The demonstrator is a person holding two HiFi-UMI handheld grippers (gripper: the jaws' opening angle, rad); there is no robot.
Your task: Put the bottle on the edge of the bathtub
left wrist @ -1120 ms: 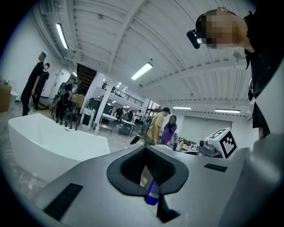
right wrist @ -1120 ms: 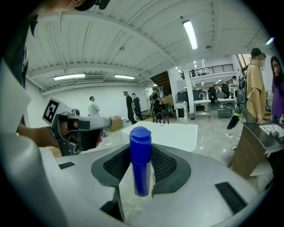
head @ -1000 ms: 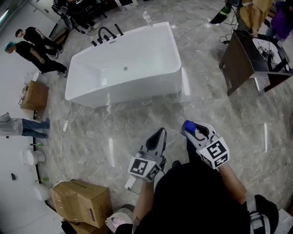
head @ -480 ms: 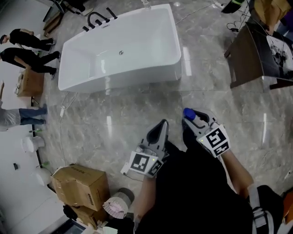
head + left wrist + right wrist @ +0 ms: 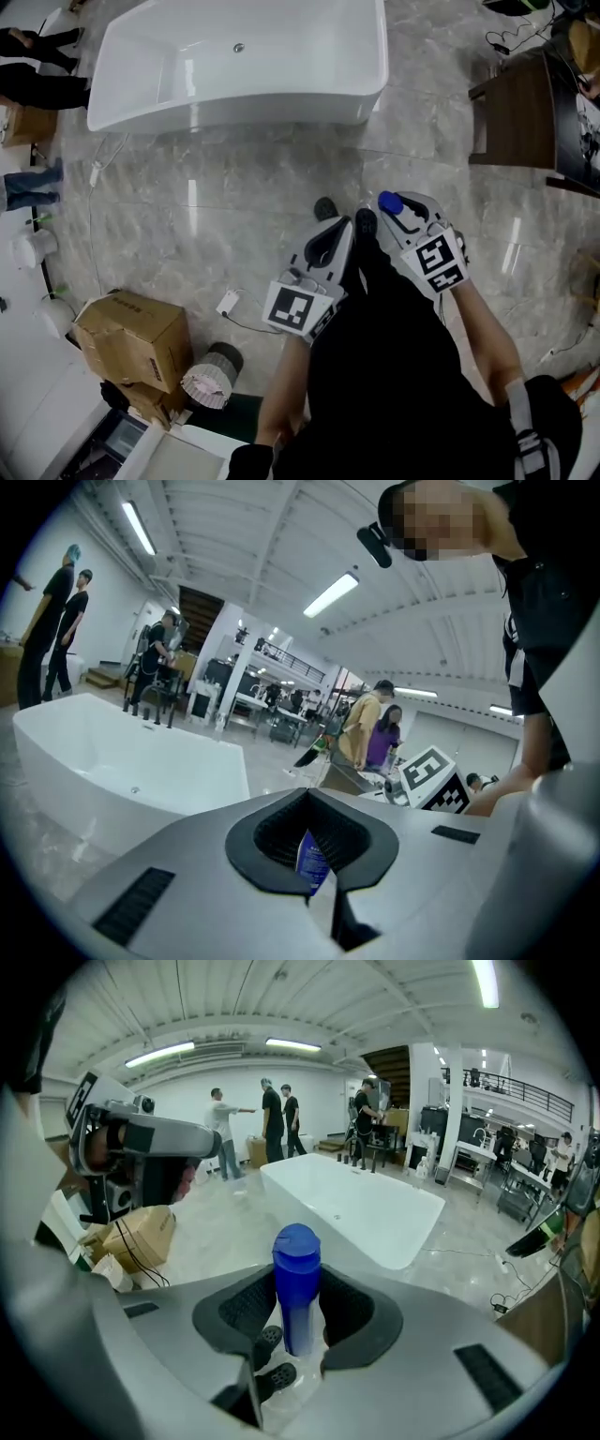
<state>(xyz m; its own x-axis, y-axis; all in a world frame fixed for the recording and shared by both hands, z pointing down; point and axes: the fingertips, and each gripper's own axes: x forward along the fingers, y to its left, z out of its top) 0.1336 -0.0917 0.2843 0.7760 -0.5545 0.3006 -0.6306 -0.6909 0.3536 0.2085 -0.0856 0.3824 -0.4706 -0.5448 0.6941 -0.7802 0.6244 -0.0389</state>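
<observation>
The bottle [image 5: 296,1279] has a blue cap and a pale body, and it stands upright between the pads of my right gripper [image 5: 298,1309], which is shut on it. From the head view the blue cap of the bottle [image 5: 390,202] pokes out of the right gripper [image 5: 400,216]. The left gripper [image 5: 328,248] hangs beside it, jaws shut, with only a dark hollow between the pads. From the left gripper view a sliver of blue label shows through that hollow in the left gripper [image 5: 312,855]. The white bathtub [image 5: 244,98] lies across the floor ahead, well apart from both grippers.
Cardboard boxes [image 5: 131,337] and a roll [image 5: 211,375] sit on the floor at the lower left. A dark wooden table [image 5: 520,112] stands at the right. People [image 5: 37,89] stand past the tub's left end, and a cable [image 5: 94,216] trails over the marble floor.
The tub has slid toward the top of the head view and the boxes have moved in from the lower left. Both grippers sit closer together, and the right one still holds the bottle.
</observation>
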